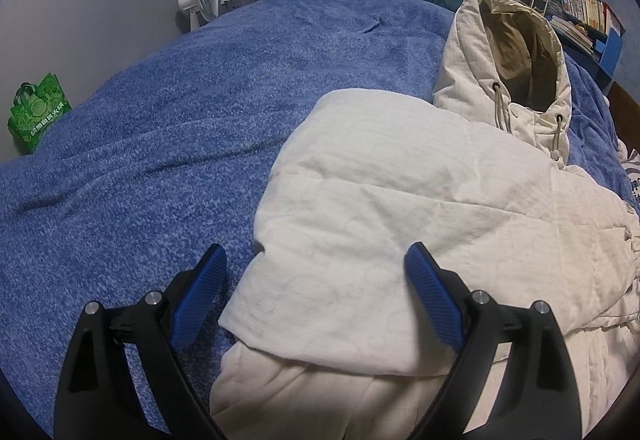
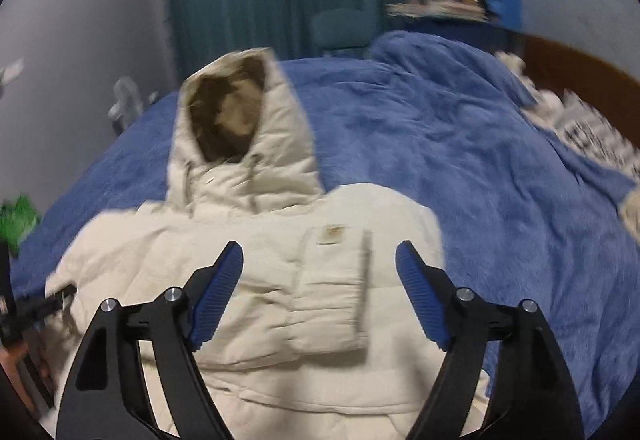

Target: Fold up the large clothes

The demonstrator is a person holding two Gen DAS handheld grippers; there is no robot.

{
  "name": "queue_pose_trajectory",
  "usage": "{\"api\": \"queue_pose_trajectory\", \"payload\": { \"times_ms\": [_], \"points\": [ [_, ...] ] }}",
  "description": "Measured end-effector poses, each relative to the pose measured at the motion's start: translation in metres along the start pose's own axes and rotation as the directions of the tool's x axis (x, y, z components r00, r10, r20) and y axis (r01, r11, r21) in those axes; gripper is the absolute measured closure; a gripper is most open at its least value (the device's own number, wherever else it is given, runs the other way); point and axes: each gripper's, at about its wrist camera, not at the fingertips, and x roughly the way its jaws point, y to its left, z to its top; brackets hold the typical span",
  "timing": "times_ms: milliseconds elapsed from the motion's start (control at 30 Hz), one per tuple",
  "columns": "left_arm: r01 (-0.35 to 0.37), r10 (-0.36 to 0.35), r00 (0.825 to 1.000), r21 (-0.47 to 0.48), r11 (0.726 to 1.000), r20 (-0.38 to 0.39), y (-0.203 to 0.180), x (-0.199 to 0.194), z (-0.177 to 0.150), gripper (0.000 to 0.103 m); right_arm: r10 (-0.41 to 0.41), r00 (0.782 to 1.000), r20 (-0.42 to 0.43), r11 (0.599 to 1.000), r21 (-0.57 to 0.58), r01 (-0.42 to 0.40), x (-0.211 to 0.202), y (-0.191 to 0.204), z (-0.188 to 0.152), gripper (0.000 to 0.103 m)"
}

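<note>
A cream padded hooded jacket lies on a blue blanket, hood pointing away. Its sleeves are folded in across the body; in the left wrist view the left sleeve lies on top. My left gripper is open and empty, hovering over that sleeve's end. In the right wrist view, which is motion-blurred, the jacket shows with a folded sleeve cuff lying on the chest. My right gripper is open and empty just above that cuff. The left gripper shows at the far left edge.
The blue blanket covers the whole bed. A green bag and a white fan stand on the left by the wall. Teal curtains hang behind. A shelf of books and a patterned pillow are at the right.
</note>
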Motion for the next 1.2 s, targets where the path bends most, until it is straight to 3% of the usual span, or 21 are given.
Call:
{"api": "queue_pose_trajectory", "payload": {
  "times_ms": [200, 367, 467, 500, 633, 833, 1033, 1100, 1167, 1200],
  "points": [
    [-0.013, 0.013, 0.999, 0.011, 1.000, 0.045, -0.003, -0.009, 0.001, 0.016, 0.021, 0.996, -0.088, 0.992, -0.120, -0.032, 0.027, 0.029, -0.012, 0.022],
    [0.042, -0.060, 0.985, 0.114, 0.993, 0.161, -0.026, -0.037, 0.001, 0.016, 0.026, 0.989, -0.144, 0.992, -0.118, -0.043, 0.043, 0.034, -0.018, 0.022],
    [0.160, -0.178, 0.979, 0.171, 0.972, 0.097, -0.044, -0.034, -0.005, 0.016, 0.024, 0.983, -0.184, 0.993, -0.107, -0.045, 0.053, 0.034, -0.023, 0.022],
    [0.172, -0.187, 0.980, 0.187, 0.967, 0.068, -0.049, -0.030, -0.007, 0.016, 0.024, 0.980, -0.198, 0.994, -0.102, -0.045, 0.056, 0.033, -0.025, 0.022],
    [0.134, -0.139, 0.990, 0.242, 0.961, 0.006, -0.062, -0.015, -0.015, 0.015, 0.034, 0.970, -0.239, 0.996, -0.074, -0.053, 0.067, 0.030, -0.036, 0.021],
    [0.080, -0.073, 0.997, 0.252, 0.964, -0.035, -0.069, -0.017, -0.013, 0.012, 0.013, 0.971, -0.240, 0.994, -0.104, -0.039, 0.072, 0.036, -0.044, 0.018],
    [0.250, -0.240, 0.968, 0.190, 0.950, -0.075, -0.066, -0.044, 0.046, 0.011, 0.103, 0.982, -0.160, 0.994, -0.027, -0.108, 0.040, 0.022, -0.012, 0.018],
    [0.261, -0.250, 0.965, 0.203, 0.944, -0.077, -0.067, -0.042, 0.066, 0.008, 0.191, 0.964, -0.183, 0.982, 0.024, -0.190, 0.041, 0.018, 0.003, 0.017],
    [0.253, -0.239, 0.967, 0.216, 0.943, -0.090, -0.069, -0.030, 0.087, 0.008, 0.283, 0.928, -0.242, 0.959, 0.074, -0.273, 0.057, 0.011, 0.015, 0.017],
    [0.256, -0.239, 0.965, 0.210, 0.944, -0.104, -0.070, -0.021, 0.095, 0.008, 0.274, 0.924, -0.268, 0.962, 0.071, -0.264, 0.066, 0.010, 0.018, 0.017]
  ]
}}
